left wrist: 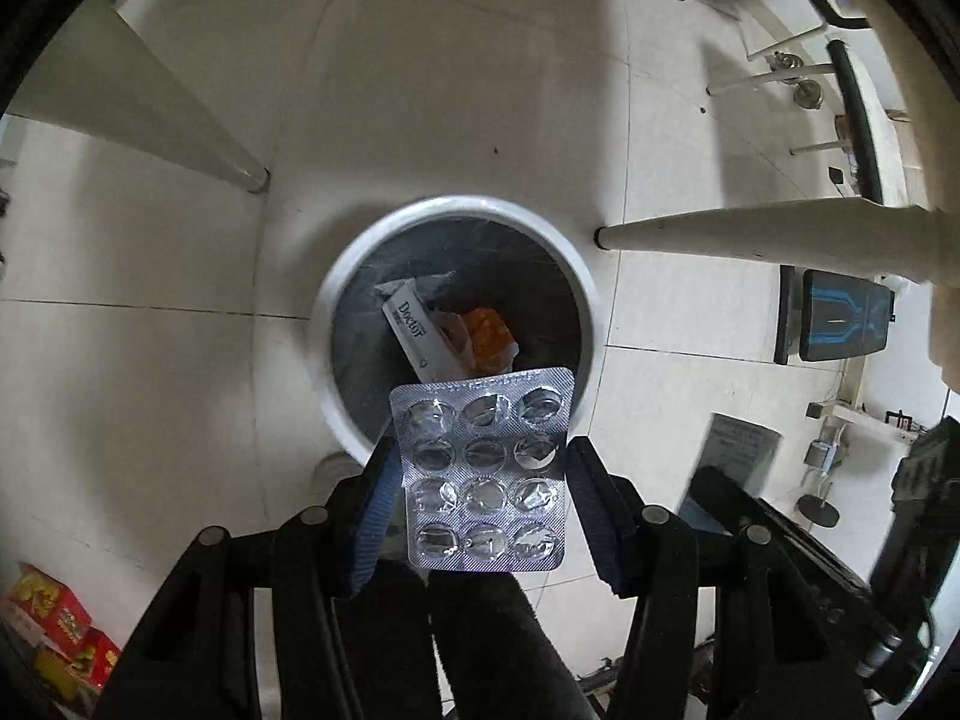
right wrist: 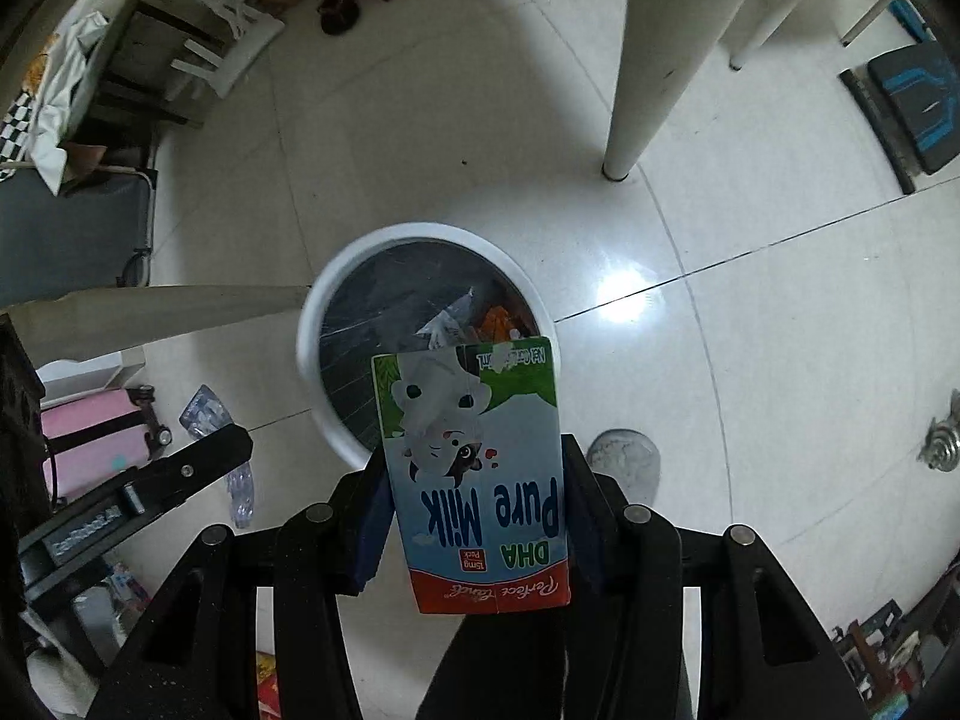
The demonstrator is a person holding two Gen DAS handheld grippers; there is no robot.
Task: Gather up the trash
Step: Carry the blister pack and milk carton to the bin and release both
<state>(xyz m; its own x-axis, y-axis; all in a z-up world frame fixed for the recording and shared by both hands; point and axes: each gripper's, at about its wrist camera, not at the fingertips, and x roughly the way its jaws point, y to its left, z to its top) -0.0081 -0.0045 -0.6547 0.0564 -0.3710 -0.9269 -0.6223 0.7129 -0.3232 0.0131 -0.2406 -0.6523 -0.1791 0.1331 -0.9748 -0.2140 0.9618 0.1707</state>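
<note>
Both over the bin. Left gripper jaws clamped on empty pill blister; right gripper jaws clamped on milk carton. Move both further over the opening before release; the blister is light and could flutter past the rim.

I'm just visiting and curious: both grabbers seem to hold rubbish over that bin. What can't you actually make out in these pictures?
- Bin bottom, both views: covered by a dark liner and trash.
- Orange wrapper, left view: print too blurred to read.
- Blister pack, left view: foil glare hides whether any pill remains.
- Milk carton, right view: volume figure smudged; contents unseen.
- Bin's near rim: blocked by the held items.
</note>
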